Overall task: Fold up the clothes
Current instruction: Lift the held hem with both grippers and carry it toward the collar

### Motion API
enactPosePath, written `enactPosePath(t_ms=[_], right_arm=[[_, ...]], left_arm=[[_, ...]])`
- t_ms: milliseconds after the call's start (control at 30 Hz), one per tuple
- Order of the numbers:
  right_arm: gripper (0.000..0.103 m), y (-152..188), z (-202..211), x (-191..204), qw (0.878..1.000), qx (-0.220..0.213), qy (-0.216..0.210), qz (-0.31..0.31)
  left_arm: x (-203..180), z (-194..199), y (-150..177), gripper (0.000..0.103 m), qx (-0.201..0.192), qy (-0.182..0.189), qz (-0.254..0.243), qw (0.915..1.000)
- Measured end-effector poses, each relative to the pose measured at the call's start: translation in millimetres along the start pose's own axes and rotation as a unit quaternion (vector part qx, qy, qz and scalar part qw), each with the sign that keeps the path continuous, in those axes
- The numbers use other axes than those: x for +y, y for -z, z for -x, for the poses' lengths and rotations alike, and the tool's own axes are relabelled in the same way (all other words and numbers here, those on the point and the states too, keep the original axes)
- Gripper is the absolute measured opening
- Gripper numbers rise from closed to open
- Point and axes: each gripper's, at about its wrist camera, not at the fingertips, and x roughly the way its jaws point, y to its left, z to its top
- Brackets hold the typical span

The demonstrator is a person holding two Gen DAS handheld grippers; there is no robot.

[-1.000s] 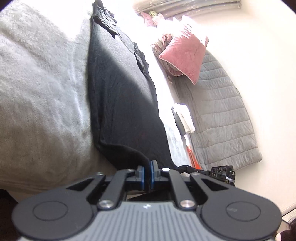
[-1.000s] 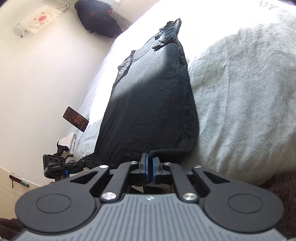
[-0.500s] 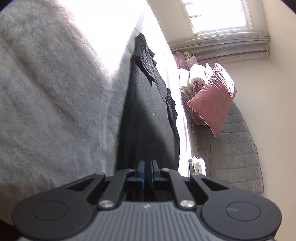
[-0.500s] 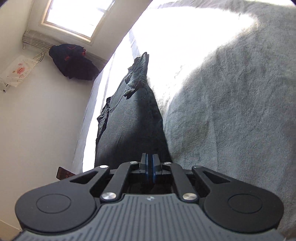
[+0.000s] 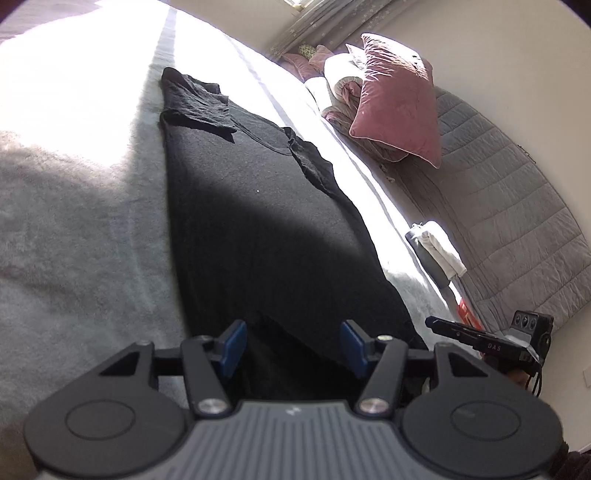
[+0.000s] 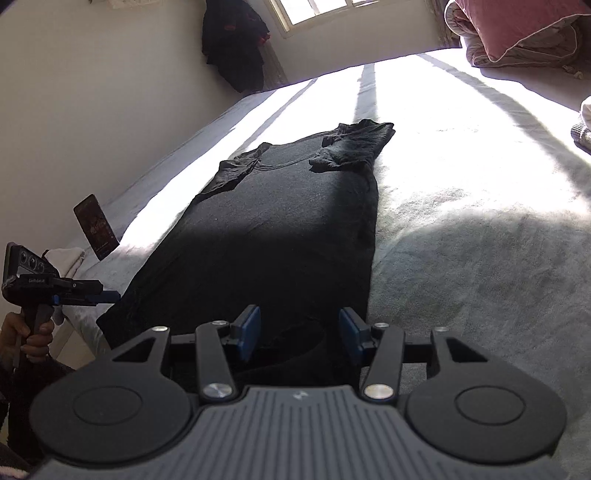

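Both grippers, clamped shut half a second ago with the camera tipped toward the window, now stand with their jaws spread wide and the bed in fuller view. Between the blue pads of the left gripper [image 5: 293, 347] lies only the near hem of the black T-shirt [image 5: 258, 221], which the pads do not seem to touch (the cloth there is in deep shadow, so contact is hard to judge). The right gripper [image 6: 299, 332] is just as wide, its pads either side of the same hem near the shirt's other corner, with nothing held. From there the shirt stretches away flat on the grey bedspread [image 5: 81, 229], both sleeves folded inward over the chest, the collar at the far end in bright sun. In the right wrist view a hand [image 6: 35, 334] grips the handle of the left gripper by the bed's edge. Further out, a pink cushion [image 5: 399, 99] leans against a quilted grey headboard [image 5: 517, 221], a dark phone [image 6: 96, 226] stands propped at the bed's side, and dark clothes [image 6: 236, 44] hang on the wall beside the window [image 6: 314, 13].
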Motion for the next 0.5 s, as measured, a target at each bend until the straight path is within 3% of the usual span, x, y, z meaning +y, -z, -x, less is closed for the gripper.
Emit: enactPosePath(t_ms=[167, 267, 333, 367, 400, 500], right_arm=[[0.052, 8.8, -20.7, 13.4, 0.996, 0.025, 0.028, 0.077], [0.050, 17.0, -33.5, 21.4, 0.991, 0.037, 0.050, 0.117], [0.021, 22.1, -32.6, 24.7, 0.990, 0.028, 0.048, 0.127], [0.016, 24.7, -32.2, 26.3, 0.990, 0.023, 0.046, 0.132], [0.013, 27.0, -31.6, 27.8, 0.989, 0.018, 0.046, 0.137], [0.006, 30.4, -21.3, 31.1, 0.987, -0.010, 0.059, 0.148]], left_arm=[[-11.1, -14.8, 3.4, 0.057, 0.021, -0.044, -0.056, 0.9972], [-13.5, -14.2, 5.7, 0.052, 0.019, -0.058, -0.067, 0.9959], [-14.9, -12.9, 7.4, 0.028, 0.016, -0.066, -0.074, 0.9949], [-15.5, -12.2, 8.3, 0.011, 0.015, -0.070, -0.077, 0.9944], [-16.2, -11.5, 9.1, 0.006, 0.014, -0.075, -0.080, 0.9939], [-18.6, -3.9, 12.2, 0.002, -0.011, -0.084, -0.085, 0.9928]])
